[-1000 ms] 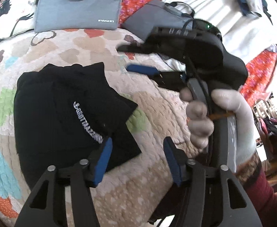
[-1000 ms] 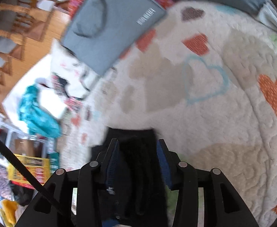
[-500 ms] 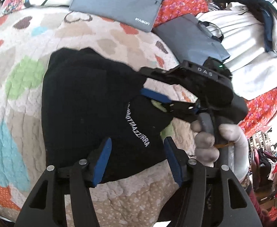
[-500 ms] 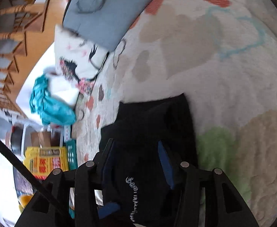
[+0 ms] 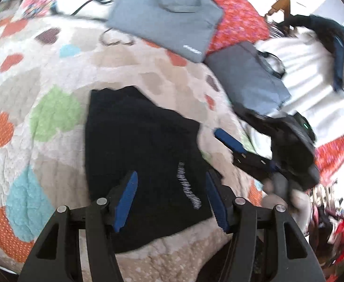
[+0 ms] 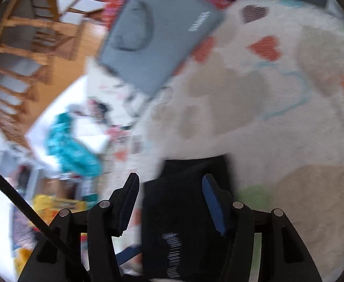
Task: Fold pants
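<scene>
Left wrist view: the folded black pants [image 5: 143, 155] lie flat on the heart-print quilt [image 5: 42, 75], with the left gripper [image 5: 170, 199] spread above them, pinching nothing. The right gripper [image 5: 230, 141] is off to the side.

Right wrist view: blurry, but the right gripper [image 6: 170, 202] has just been opening and stands spread over the pants [image 6: 186, 202], not pinching them.

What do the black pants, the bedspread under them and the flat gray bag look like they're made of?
Black pants: soft matte knit, probably cotton jersey; they lie limp, with white lettering on them. Bedspread: quilted cotton-like fabric, puckered stitching around coloured hearts. Gray bag: woven, felt-like synthetic cloth by its even heathered surface, though blur leaves that open.
</scene>
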`<state>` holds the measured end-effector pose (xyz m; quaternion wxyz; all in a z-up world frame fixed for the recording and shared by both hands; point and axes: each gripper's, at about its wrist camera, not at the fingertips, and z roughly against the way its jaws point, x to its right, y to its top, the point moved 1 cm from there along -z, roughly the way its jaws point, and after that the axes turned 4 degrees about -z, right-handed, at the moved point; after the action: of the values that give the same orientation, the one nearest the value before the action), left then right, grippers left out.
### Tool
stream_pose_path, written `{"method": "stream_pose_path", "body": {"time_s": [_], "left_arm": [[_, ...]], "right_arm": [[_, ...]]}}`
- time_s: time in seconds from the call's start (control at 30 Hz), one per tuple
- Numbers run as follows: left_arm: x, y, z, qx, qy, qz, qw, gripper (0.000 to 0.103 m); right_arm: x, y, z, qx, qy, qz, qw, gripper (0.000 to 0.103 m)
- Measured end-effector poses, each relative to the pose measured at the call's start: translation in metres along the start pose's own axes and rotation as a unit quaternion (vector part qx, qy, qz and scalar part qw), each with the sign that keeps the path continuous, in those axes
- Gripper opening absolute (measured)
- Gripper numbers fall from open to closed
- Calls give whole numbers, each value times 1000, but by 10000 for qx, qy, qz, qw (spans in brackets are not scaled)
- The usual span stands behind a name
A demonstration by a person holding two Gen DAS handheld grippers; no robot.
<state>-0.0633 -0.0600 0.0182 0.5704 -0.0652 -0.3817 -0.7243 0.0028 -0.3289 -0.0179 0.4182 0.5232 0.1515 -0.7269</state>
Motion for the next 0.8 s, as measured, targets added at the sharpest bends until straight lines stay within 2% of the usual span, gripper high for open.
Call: {"method": "stream_pose_path", "body": {"time_s": [0.07,0.1,0.17,0.2,0.27,0.33,0.53,0.7,0.8], "left_arm": [[-11,-2,-9,-101,-9,165,9998,58],[-18,-5,-15,-150,-15,244,9996,58],[-23,-7,-20,-179,-25,272,9995,58],[-22,-7,-20,-187,-7,272,9995,58],[-17,-1,-20,-255,13,222,9994,58],[-11,9,-17,-252,-15,151,9996,58],[-11,45,-22,-57,218,124,9997,60],[-35,63,-60,-306,371,404,9980,60],[-40,64,-73,-362,426,378,9977,62]], "right_arm": [[7,-8,-8,-330,168,-274,9989,63],[12,-11,-14,-472,93,-398,9981,63],[28,-18,-28,-777,-366,-647,9942,62],[36,-20,-33,-831,-430,-798,9924,61],[44,-19,-30,-773,-232,-1110,9905,61],[44,-16,-28,-709,-175,-1108,9912,62],[40,-18,-10,-484,-402,-942,9936,65],[38,-25,-13,-546,-715,-755,9931,65],[43,-23,-20,-618,-740,-786,9922,65]]}}
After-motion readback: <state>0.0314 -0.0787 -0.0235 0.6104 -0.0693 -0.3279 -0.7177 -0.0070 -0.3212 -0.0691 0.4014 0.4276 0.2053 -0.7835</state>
